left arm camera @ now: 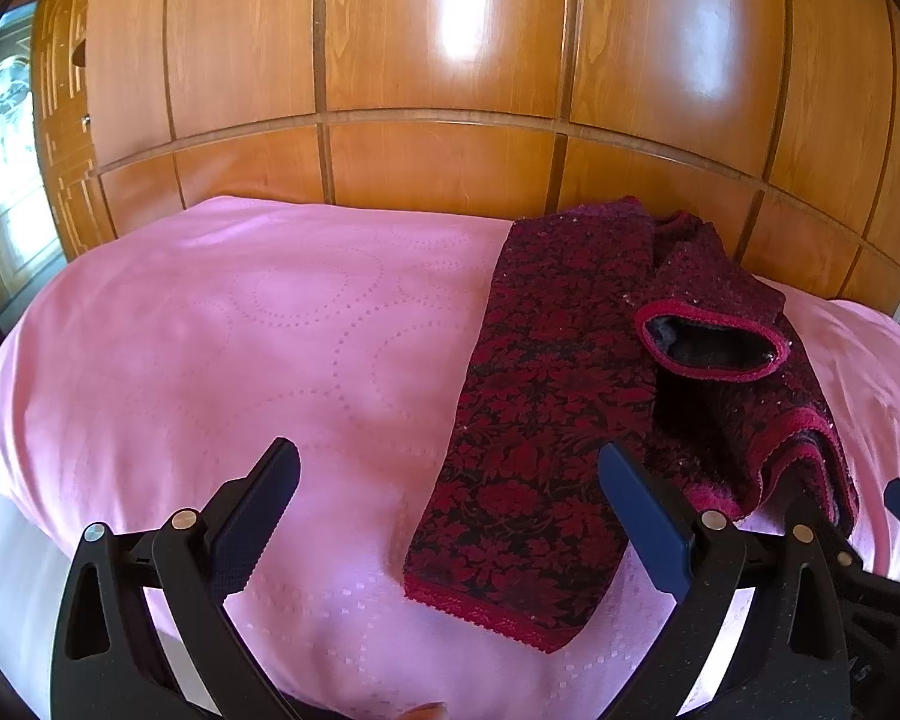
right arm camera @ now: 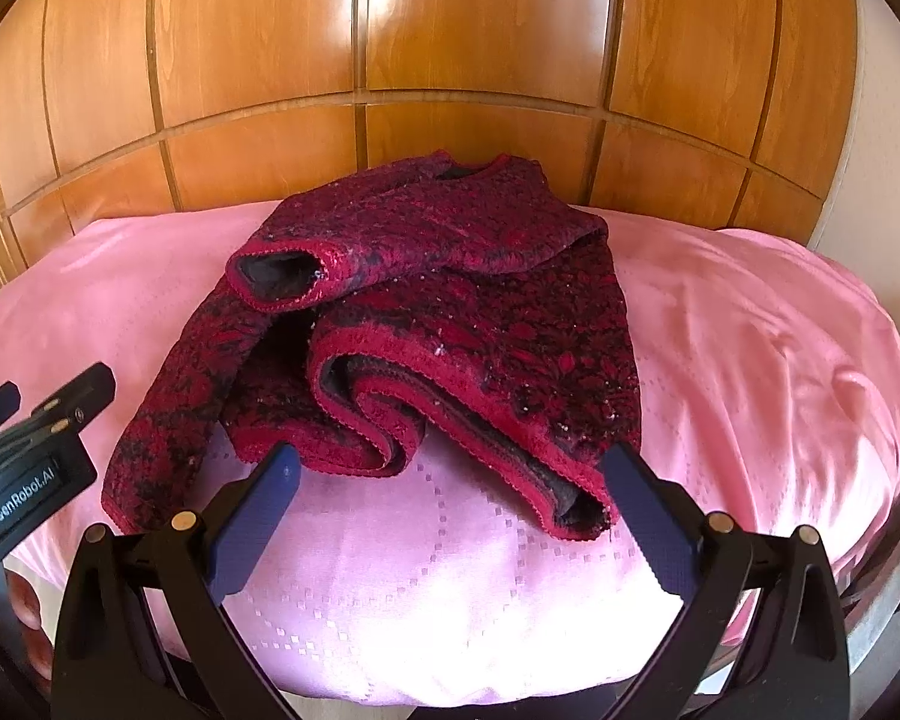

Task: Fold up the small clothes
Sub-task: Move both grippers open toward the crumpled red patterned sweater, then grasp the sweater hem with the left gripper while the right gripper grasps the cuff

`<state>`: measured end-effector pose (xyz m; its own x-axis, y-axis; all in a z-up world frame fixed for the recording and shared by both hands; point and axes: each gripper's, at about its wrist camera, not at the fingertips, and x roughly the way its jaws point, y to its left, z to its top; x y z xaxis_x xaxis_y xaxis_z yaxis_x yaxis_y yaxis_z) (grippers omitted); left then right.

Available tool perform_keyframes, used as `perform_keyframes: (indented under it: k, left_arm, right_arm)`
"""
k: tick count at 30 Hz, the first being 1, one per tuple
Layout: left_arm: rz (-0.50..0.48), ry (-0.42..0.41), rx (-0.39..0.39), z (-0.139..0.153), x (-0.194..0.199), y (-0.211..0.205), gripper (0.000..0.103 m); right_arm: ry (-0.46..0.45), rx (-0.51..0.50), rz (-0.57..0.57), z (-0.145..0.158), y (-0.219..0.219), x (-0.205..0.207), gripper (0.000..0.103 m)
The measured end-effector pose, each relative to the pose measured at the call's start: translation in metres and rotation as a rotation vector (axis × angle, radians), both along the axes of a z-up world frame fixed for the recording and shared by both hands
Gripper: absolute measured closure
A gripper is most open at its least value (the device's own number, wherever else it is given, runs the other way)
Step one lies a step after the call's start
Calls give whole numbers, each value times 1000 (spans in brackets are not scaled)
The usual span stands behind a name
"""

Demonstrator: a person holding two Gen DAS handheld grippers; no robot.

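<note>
A small dark red and black floral garment [left arm camera: 546,420] lies partly folded on the pink sheet [left arm camera: 240,330], its long left panel flat and a sleeve cuff [left arm camera: 714,345] gaping open on top. My left gripper [left arm camera: 450,486] hovers open just before its near hem, holding nothing. In the right wrist view the same garment [right arm camera: 480,312] is bunched, its red-trimmed hem [right arm camera: 390,420] rolled up toward me. My right gripper [right arm camera: 450,492] is open right at that hem, empty. The left gripper [right arm camera: 48,402] shows at the left edge.
A glossy wooden panelled wall [left arm camera: 450,90] rises directly behind the bed. The pink sheet [right arm camera: 780,360] spreads wide to the right of the garment and to the left in the left wrist view. A window [left arm camera: 6,168] is at far left.
</note>
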<state>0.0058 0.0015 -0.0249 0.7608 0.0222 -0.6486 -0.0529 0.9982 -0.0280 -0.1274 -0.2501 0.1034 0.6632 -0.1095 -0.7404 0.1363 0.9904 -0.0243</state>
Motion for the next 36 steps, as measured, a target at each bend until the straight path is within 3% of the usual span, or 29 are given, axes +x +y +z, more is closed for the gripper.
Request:
perform_keyframes:
  k: [6,11,16,20,21,24,26,27,28,30,34,36]
  left_arm:
    - [-54,23,20,-4,1,2,4]
    - [-158,16,-6,-5,-2,6,4]
    - [-242,27,-74,-10,-4,7,4]
    - [-338,45,-31,-18,-8,-8,6]
    - [-357,52,-3,-23,-8,-14,9]
    - [-388,123,37,-39,0,-24,34]
    - [-385,160,46,-52,8,-27,52]
    - [-380,168,42,-54,11,-25,71]
    - [-370,171,23,-54,14,-23,81]
    - [-350,150,-48,-42,17,-10,83]
    - [-271,73,-140,-10,29,28,84]
    - [-224,48,-170,2,40,48,84]
  right_arm:
    - [0,39,13,1,-10,7,2]
    - [-88,104,37,20,-34,18,2]
    - [-122,100,212,34,-27,39,9]
    - [-114,18,365,33,-1,60,14]
    - [-103,-13,395,29,7,67,16]
    - [-52,-65,452,13,23,87,24]
    - [4,-119,477,-3,34,104,47]
    - [18,-161,476,-10,38,111,58]
    - [22,-177,471,-11,38,116,70]
    - [4,-127,458,0,31,120,92]
    - [-130,0,312,52,-23,122,97]
    - [-187,30,192,74,-71,127,98]
